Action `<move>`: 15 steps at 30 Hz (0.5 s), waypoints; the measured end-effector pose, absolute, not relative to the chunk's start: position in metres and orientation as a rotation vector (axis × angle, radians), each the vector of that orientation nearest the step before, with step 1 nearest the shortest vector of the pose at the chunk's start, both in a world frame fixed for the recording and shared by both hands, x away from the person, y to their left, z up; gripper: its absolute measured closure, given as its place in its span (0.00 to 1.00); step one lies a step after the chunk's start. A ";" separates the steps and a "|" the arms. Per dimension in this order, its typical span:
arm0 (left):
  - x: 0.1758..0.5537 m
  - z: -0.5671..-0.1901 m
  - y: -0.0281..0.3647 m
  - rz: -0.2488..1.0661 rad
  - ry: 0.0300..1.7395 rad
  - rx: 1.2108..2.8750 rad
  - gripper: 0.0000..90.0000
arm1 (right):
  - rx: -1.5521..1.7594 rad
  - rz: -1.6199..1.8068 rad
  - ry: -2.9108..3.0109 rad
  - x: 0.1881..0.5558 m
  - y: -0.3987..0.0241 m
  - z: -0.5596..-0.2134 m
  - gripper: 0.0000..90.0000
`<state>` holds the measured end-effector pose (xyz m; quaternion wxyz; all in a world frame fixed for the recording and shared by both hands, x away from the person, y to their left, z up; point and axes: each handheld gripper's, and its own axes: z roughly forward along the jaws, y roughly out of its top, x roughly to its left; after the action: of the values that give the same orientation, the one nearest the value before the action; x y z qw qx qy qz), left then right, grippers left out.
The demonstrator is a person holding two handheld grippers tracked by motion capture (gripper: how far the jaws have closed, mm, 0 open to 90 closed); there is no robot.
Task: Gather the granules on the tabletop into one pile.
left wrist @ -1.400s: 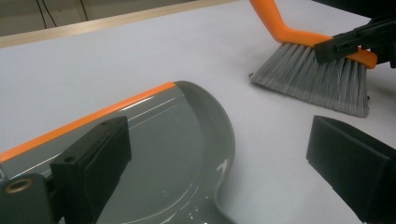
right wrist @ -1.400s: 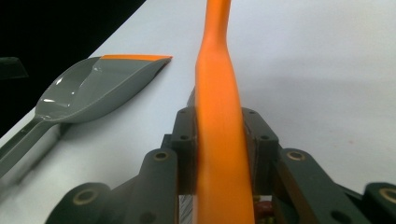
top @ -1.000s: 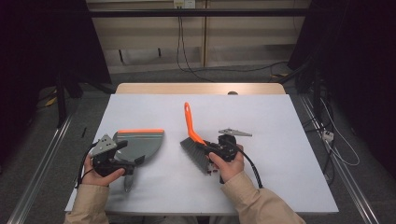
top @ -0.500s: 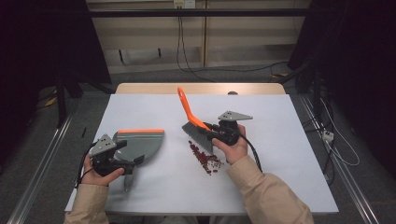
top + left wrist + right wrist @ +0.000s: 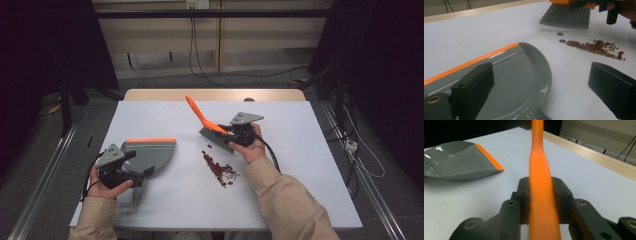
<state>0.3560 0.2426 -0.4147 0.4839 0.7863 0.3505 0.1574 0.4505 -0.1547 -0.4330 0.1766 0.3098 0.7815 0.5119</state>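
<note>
**A:** Item one?

**B:** Hand brush [image 5: 207, 125], orange plastic handle, grey bristle head. It was held raised, just beyond a scatter of red beans [image 5: 220, 169], bristles down and clear of them. It looked light. The handle looked stiff and smooth, probably slippery, and the bristles soft and springy.

**A:** Where was it gripped?

**B:** Low on the handle, near the head. The right gripper [image 5: 225, 131] had its jaws clamped on either side of the orange shaft. That was a sound place for it, since a hold close to the bristles gives control of the sweep and little leverage for twisting.

**A:** Item two?

**B:** The beans, a loose streak of small dark-red ones with a few pale bits on the white table [image 5: 310, 150]. They looked hard, round and light, so they would likely roll or skip under a quick stroke.

**A:** Item three?

**B:** Dustpan [image 5: 150, 152], grey plastic with an orange lip, lying flat to the left and well apart from the beans. It looked rigid, light and slick, so it could slide if pushed. The short handle at the rear was the place to hold it.

**A:** And the left gripper [image 5: 137, 170]?

**B:** It was over the pan's rear with its jaws standing wide. No pad was seen pressing on the pan.
</note>
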 end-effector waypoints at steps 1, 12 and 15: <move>0.356 -0.415 0.243 0.384 0.855 1.913 0.07 | 0.867 1.448 2.215 0.452 -0.154 -0.434 0.79; 0.356 -0.414 0.243 0.385 0.851 1.912 0.07 | 0.681 1.390 2.309 0.449 -0.141 -0.441 0.79; 0.356 -0.414 0.243 0.390 0.848 1.920 0.07 | 0.644 1.407 2.338 0.448 -0.142 -0.441 0.79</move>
<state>0.3558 0.2434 -0.4141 0.4826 0.7877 0.3480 0.1599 0.4476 -0.1418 -0.4407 0.1682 0.2265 0.8221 0.4946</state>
